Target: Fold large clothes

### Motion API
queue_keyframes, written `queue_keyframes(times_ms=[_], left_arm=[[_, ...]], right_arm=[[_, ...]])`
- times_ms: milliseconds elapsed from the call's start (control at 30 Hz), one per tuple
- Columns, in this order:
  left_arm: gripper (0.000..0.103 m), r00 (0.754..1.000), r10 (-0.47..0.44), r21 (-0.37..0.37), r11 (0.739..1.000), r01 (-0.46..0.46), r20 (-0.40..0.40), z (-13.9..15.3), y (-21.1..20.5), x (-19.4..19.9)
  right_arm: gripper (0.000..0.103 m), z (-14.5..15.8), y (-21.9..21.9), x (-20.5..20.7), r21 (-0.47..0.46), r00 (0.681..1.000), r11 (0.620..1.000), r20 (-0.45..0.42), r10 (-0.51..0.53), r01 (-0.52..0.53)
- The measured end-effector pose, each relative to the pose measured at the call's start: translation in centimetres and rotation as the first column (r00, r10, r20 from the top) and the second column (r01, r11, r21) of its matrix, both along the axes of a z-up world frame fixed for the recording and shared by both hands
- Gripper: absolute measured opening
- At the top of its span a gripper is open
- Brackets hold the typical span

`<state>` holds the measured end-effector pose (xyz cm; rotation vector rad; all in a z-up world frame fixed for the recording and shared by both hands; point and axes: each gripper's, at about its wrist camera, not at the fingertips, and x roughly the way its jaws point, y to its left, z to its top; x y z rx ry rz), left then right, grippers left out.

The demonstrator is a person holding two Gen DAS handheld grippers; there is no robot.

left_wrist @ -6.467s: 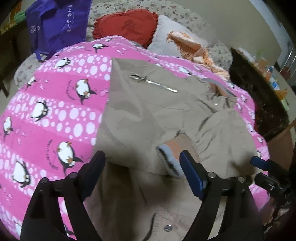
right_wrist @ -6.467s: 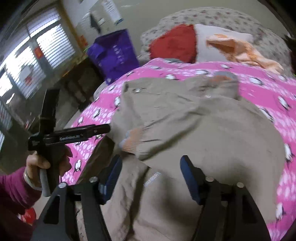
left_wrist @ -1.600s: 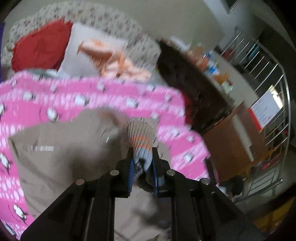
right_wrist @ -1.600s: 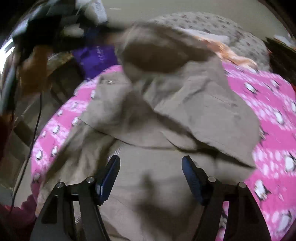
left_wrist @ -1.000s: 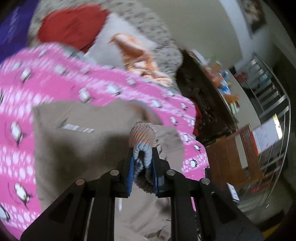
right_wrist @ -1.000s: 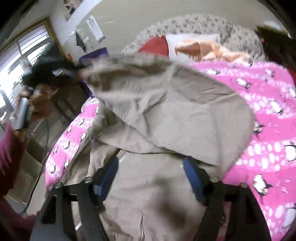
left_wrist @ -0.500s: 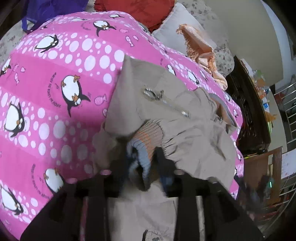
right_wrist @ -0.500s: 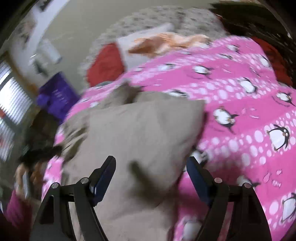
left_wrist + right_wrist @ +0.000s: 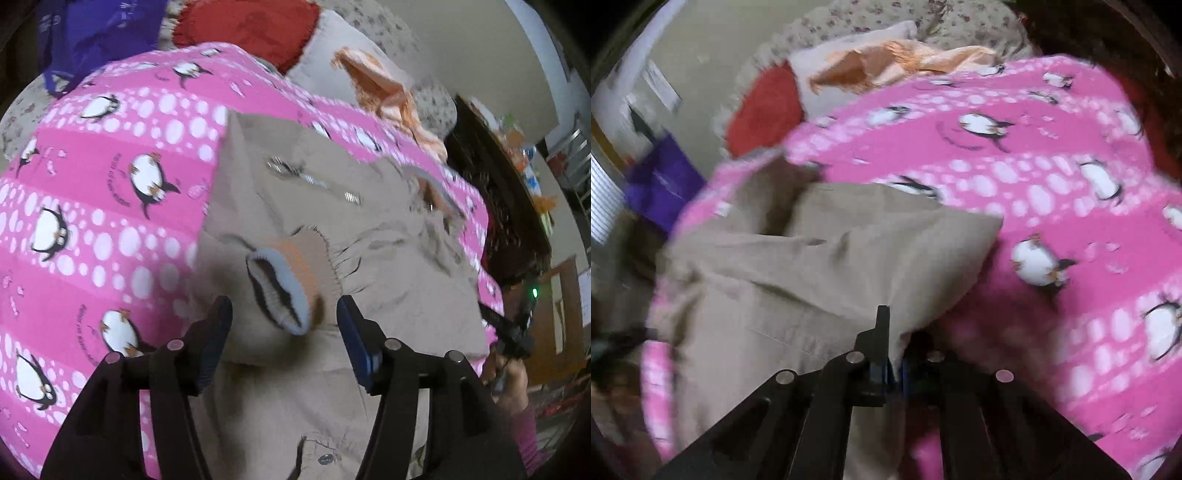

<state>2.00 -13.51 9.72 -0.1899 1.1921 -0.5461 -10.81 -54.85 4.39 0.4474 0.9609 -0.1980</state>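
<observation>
The jacket [image 9: 369, 258] is a big tan thing spread out on a pink penguin blanket [image 9: 110, 206] on the bed, rumpled and partly folded over itself. Its cuff [image 9: 284, 284] is ribbed, with orange and light blue bands, and it lies on top of the jacket body, mouth gaping toward the camera. A metal zipper [image 9: 314, 181] runs across the fabric further back, and there's a snap button [image 9: 327, 459] near the bottom.

The left gripper [image 9: 284, 332] has its jaws opening, the cuff sitting loose between them with neither pad pressing on it. The right gripper [image 9: 892, 354] is clamped tight on the tan fabric right at the jacket's edge [image 9: 916, 317].

The left wrist view is the only one showing the cuff, zipper and a person's hand [image 9: 508, 376] off at the right edge. The right wrist view is blurry but shows the jacket's far corner [image 9: 990, 225] on the blanket. Both catch the red cushion [image 9: 251, 26], orange cloth [image 9: 897, 59] and purple bag [image 9: 661, 184] at the head end.
</observation>
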Motion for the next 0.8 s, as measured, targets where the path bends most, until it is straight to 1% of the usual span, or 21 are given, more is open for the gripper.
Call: queue_keyframes(times_ms=[67,100,133,200,233,267,300,333,367,400,433,500,567,600,633,700,733,800], left_arm=[[0.058,1.0,-0.012,0.006,1.0,0.012,-0.005,-0.3,-0.9,-0.2],[0.058,1.0,-0.018,0.001,1.0,0.018,-0.008,-0.3,-1.2,-0.3],[0.058,1.0,-0.026,-0.004,1.0,0.026,-0.008,-0.2,-1.4,-0.4],[0.058,0.999,-0.038,-0.001,0.999,0.038,0.009,0.0,-1.9,-0.5],[0.058,0.999,-0.044,0.008,0.999,0.044,0.016,0.0,-2.2,-0.5],[0.058,0.999,-0.05,0.03,0.998,0.05,0.018,-0.2,-2.6,-0.3],[0.058,0.999,-0.051,0.046,0.998,0.05,0.015,-0.4,-3.1,-0.1],[0.058,0.999,-0.047,0.06,0.997,0.047,0.011,-0.8,-3.4,0.1],[0.058,0.999,-0.039,0.074,0.996,0.039,0.008,-1.2,-3.8,0.4],[0.058,0.999,-0.033,0.09,0.995,0.032,0.007,-1.6,-4.2,1.0],[0.058,1.0,-0.031,0.098,0.995,0.03,0.007,-1.9,-4.4,1.2],[0.058,1.0,-0.018,0.119,0.993,0.019,-0.012,-2.9,-4.6,2.1],[0.059,0.999,-0.012,0.121,0.993,0.018,-0.046,-3.9,-4.7,2.9],[0.06,0.998,-0.011,0.116,0.993,0.017,-0.055,-4.2,-4.7,3.1],[0.061,0.998,-0.01,0.113,0.993,0.017,-0.062,-4.4,-4.8,3.3],[0.061,0.998,-0.016,0.126,0.992,0.023,-0.055,-4.5,-5.0,3.4],[0.061,0.999,-0.021,0.134,0.991,0.027,-0.044,-4.3,-5.2,3.4],[0.061,0.999,-0.029,0.145,0.989,0.033,-0.027,-4.1,-5.4,3.3]], right_arm=[[0.004,-0.4,0.0,0.3,0.011,1.0,1.0,-0.025,-0.004,0.004],[0.009,-0.1,0.1,0.1,0.006,0.999,1.0,-0.035,0.003,-0.003],[0.024,0.5,0.1,-0.3,0.003,0.999,1.0,-0.045,-0.01,0.01],[0.037,2.1,0.2,-1.5,-0.031,0.998,0.998,-0.034,-0.046,0.045],[0.037,3.6,0.9,-2.5,-0.053,1.0,0.999,0.003,-0.015,0.015],[0.037,4.7,1.8,-3.1,-0.054,0.999,0.998,0.027,0.029,-0.028],[0.036,5.5,2.9,-3.6,-0.053,0.995,0.995,0.05,0.082,-0.079],[0.033,6.1,4.2,-3.9,-0.063,0.989,0.99,0.068,0.132,-0.128],[0.033,6.4,5.5,-3.7,-0.082,0.98,0.981,0.078,0.181,-0.175],[0.032,6.3,6.5,-3.7,-0.095,0.972,0.973,0.081,0.22,-0.212],[0.026,6.1,7.5,-3.2,-0.104,0.965,0.964,0.075,0.252,-0.244],[0.022,4.5,9.0,-1.8,-0.133,0.958,0.951,0.031,0.286,-0.28],[0.022,2.4,9.2,-0.4,-0.223,0.968,0.942,-0.041,0.249,-0.252],[0.022,1.4,8.8,-0.2,-0.238,0.971,0.942,-0.073,0.226,-0.237],[0.023,0.2,7.9,0.1,-0.226,0.975,0.949,-0.094,0.201,-0.218],[0.023,-0.1,6.8,0.0,-0.173,0.982,0.968,-0.073,0.173,-0.184],[0.023,0.3,6.4,-0.3,-0.155,0.985,0.973,-0.062,0.16,-0.168],[0.03,1.7,6.1,-1.1,-0.157,0.99,0.977,-0.043,0.137,-0.142]])
